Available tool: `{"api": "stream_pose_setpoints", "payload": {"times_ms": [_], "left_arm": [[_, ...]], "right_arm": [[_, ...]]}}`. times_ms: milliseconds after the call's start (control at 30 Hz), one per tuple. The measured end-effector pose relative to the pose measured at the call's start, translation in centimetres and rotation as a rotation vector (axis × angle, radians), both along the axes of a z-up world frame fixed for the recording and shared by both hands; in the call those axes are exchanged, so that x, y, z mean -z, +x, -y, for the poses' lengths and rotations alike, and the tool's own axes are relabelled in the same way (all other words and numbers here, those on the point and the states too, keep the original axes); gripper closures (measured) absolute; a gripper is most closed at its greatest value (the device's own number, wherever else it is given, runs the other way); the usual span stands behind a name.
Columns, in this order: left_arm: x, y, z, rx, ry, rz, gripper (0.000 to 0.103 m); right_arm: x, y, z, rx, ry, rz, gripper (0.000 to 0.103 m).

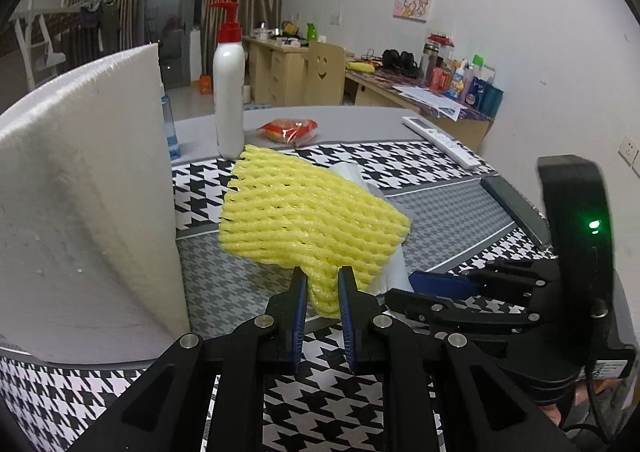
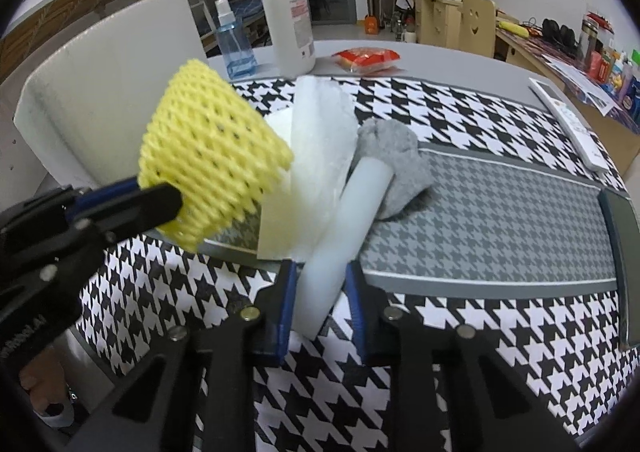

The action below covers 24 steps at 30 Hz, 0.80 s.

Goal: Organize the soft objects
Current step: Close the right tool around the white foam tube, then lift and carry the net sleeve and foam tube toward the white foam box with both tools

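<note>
Left claw [image 1: 323,284] clenched on yellow foam net [image 1: 308,215], held above the desk [image 1: 448,207]; white foam board [image 1: 88,203] upright alongside, lotion bottle [image 1: 229,91] behind. Right claw [image 2: 322,280] gripped white foam tube [image 2: 352,219], resting over grey sock [image 2: 400,167], beside plastic wrap [image 2: 320,147].

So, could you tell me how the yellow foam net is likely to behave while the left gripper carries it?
The yellow foam net is probably very light, since it juts out unsupported from the left gripper. Its open mesh likely squashes easily, bunching at the pinch. It seems springy rather than floppy, keeping its sleeve shape.
</note>
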<state>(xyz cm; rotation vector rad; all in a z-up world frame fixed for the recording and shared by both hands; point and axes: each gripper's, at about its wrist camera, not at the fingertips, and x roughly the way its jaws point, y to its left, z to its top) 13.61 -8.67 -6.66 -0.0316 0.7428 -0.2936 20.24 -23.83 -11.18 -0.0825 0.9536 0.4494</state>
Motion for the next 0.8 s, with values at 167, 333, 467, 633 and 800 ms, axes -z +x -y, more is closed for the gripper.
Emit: {"api": "stream_pose_setpoints", "payload": {"times_ms": [167, 333, 467, 633, 800], "left_arm": [[-0.2, -0.5, -0.1, 0.004, 0.003, 0.016, 0.086], [-0.3, -1.0, -0.3, 0.001, 0.013, 0.027, 0.086], [-0.5, -1.3, -0.4, -0.003, 0.017, 0.040, 0.086], [-1.0, -2.0, -0.4, 0.005, 0.023, 0.067, 0.086], [-1.5, -2.8, -0.8, 0.007, 0.027, 0.093, 0.086]], "right_arm": [[0.0, -0.1, -0.1, 0.006, -0.007, -0.002, 0.078], [-0.7, -0.2, 0.5, 0.023, 0.039, 0.004, 0.089], [-1.6, -0.9, 1.3, 0.040, 0.047, 0.033, 0.089], [-2.9, -2.0, 2.0, 0.059, 0.067, 0.068, 0.089], [-4.0, -3.1, 2.6, 0.070, 0.083, 0.107, 0.089]]}}
